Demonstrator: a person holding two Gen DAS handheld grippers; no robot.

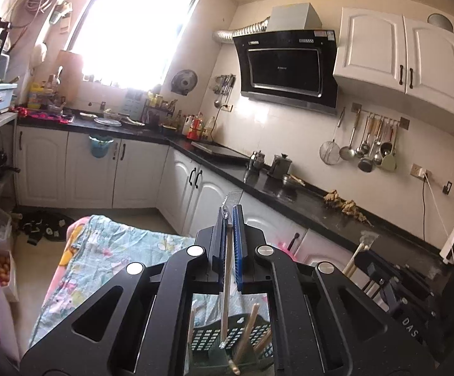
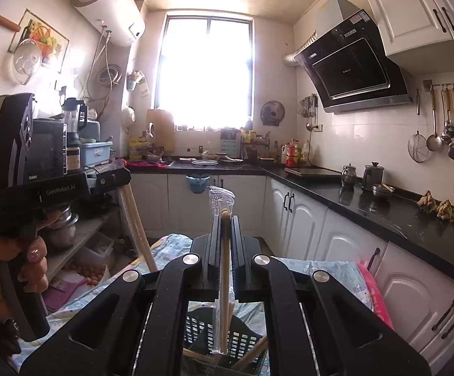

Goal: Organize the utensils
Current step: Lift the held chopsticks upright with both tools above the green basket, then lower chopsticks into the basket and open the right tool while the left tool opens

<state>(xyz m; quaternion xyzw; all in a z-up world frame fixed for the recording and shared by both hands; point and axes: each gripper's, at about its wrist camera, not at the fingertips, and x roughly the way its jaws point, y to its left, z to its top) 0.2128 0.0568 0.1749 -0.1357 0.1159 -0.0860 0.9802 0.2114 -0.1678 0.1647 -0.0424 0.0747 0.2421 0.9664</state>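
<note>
Small L-shaped kitchen, daylight blown out through the window (image 2: 206,73).
White tiled walls, white cabinets (image 1: 399,59) over and under a black countertop (image 1: 289,194), black range hood (image 1: 286,67), white water heater (image 2: 108,6) high on the left wall, beige floor (image 1: 39,257), wall fan (image 1: 184,81).

Below each claw (image 1: 229,219) a basket (image 1: 214,335) is sitting on a cloth-covered surface (image 1: 111,250), with the counter (image 1: 289,194) running along the right and cabinets (image 1: 89,169) standing ahead beneath the window (image 1: 139,25).

Two hand-held grippers (image 1: 228,216) (image 2: 225,219); two wrapped utensils (image 1: 227,269) (image 2: 224,269); one black basket (image 2: 242,341).
</note>
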